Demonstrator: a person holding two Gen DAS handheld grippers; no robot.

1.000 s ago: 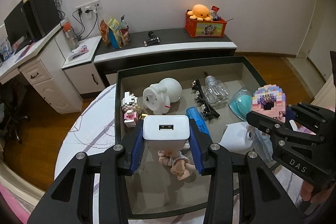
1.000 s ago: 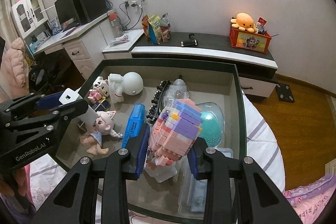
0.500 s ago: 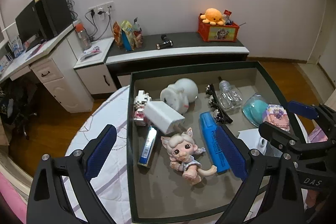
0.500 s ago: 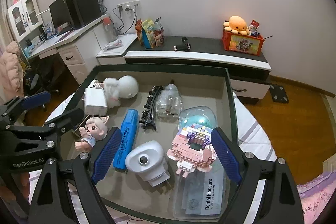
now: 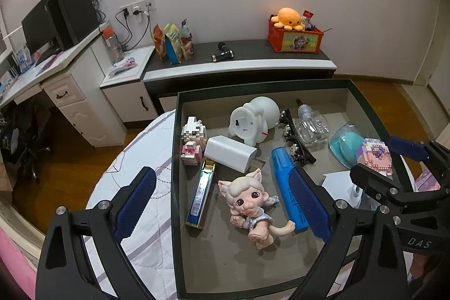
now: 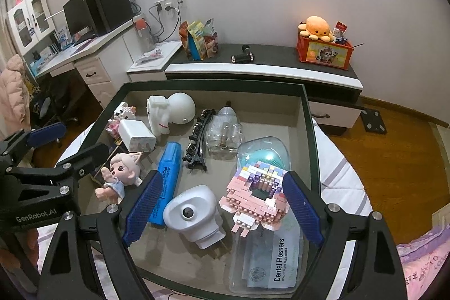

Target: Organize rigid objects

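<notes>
both grippers hang over the box [image 5: 175, 187], jaws spread wide, holding nothing. the left gripper [image 5: 222, 208] has the doll [image 5: 250, 204] lying just ahead between its fingers, with the blue marker [image 5: 284, 173] along its right finger and the gold-capped tube [image 5: 201, 193] just left of the doll. a little farther on lies the white charger [image 5: 229, 152], its far left corner touching the small block figures [image 5: 191, 142], and beyond it the white lamp [image 5: 253, 120].

the right gripper [image 6: 220, 211] has the white plug [image 6: 194, 212] and the pink brick model [image 6: 256, 196] between its fingers; the model rests partly on the flosser pack [image 6: 270, 257]. farther off sit the teal case [image 6: 264, 153], clear bottle [image 6: 225, 131] and black clip [image 6: 198, 139].

both loads look released, so the next step is probably choosing another piece. come straight down, keep the jaws wide enough to clear neighbours, and close across flat sides, not round ones.
</notes>
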